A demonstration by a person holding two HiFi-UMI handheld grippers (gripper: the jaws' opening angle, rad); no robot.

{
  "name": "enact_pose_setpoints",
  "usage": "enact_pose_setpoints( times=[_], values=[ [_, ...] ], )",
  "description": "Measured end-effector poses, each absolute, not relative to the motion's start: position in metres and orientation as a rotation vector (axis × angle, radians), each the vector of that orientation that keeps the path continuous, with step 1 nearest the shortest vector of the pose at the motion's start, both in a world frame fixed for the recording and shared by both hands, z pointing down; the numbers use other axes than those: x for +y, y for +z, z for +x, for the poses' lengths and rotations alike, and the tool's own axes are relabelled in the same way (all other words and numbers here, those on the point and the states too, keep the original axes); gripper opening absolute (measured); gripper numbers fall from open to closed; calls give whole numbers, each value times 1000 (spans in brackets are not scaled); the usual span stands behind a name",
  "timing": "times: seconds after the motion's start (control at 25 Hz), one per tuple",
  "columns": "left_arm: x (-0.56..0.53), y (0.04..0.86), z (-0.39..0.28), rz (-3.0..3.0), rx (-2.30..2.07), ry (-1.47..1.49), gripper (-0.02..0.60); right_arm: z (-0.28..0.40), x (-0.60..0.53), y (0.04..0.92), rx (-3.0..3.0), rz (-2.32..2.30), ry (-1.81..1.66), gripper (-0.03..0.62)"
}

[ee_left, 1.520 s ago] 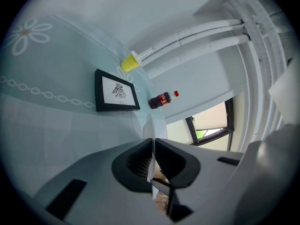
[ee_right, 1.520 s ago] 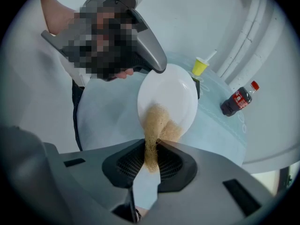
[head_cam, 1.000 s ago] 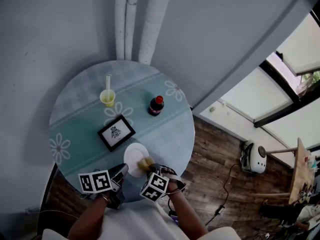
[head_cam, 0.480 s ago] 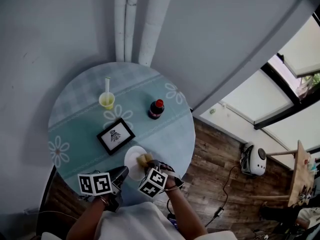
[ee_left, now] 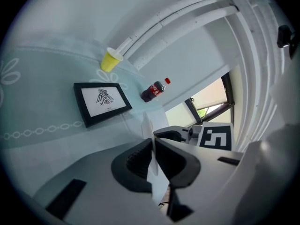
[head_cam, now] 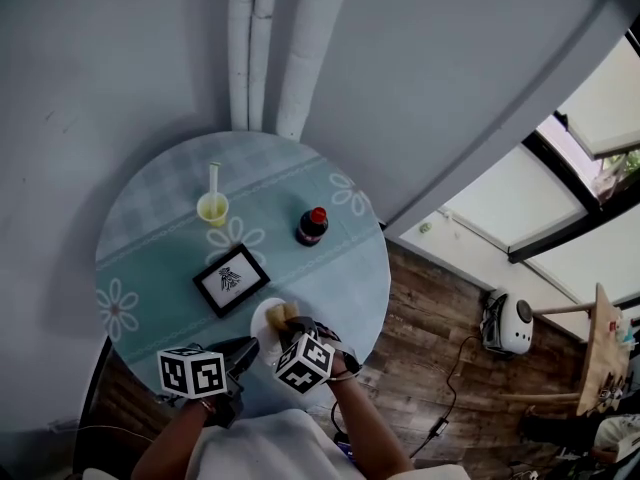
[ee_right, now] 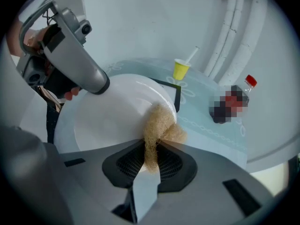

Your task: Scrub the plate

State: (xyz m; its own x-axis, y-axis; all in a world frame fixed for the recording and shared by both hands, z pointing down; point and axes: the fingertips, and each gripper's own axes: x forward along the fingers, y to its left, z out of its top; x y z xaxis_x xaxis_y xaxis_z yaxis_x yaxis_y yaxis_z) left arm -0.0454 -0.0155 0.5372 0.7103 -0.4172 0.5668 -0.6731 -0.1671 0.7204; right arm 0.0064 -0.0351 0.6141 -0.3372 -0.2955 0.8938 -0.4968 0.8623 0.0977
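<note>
Shifted farther across the white plate (ee_right: 110, 118) — right gripper (ee_right: 151, 157) clamps a tan scouring pad (ee_right: 158, 124); left gripper (ee_left: 153, 159) pinches the plate's rim.

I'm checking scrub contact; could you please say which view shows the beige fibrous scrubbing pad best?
The right gripper view: the beige fibrous scrubbing pad, pinched in the right tongs against the white round plate. The head view shows a tan patch; the left gripper view, nothing.

Glossy plate (ee_right: 108, 116), coarse fibrous scrubber (ee_right: 157, 125)
</note>
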Motion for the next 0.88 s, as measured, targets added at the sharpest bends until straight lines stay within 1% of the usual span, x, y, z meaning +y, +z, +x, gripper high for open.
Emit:
enact_pose_setpoints(
  times=[0.36, 0.68, 0.88],
  values=[
    [-17, 533, -39, 1852, -841, 345, 32, -16, -32, 582, -2083, 519, 173, 71],
    [-18, 533, -40, 1833, -840, 291, 29, -24, -4, 566, -2190, 366, 238, 71],
    [-17, 531, -38, 1812, -845, 276, 28, -24, 10, 563, -2170, 323, 213, 71]
  ],
)
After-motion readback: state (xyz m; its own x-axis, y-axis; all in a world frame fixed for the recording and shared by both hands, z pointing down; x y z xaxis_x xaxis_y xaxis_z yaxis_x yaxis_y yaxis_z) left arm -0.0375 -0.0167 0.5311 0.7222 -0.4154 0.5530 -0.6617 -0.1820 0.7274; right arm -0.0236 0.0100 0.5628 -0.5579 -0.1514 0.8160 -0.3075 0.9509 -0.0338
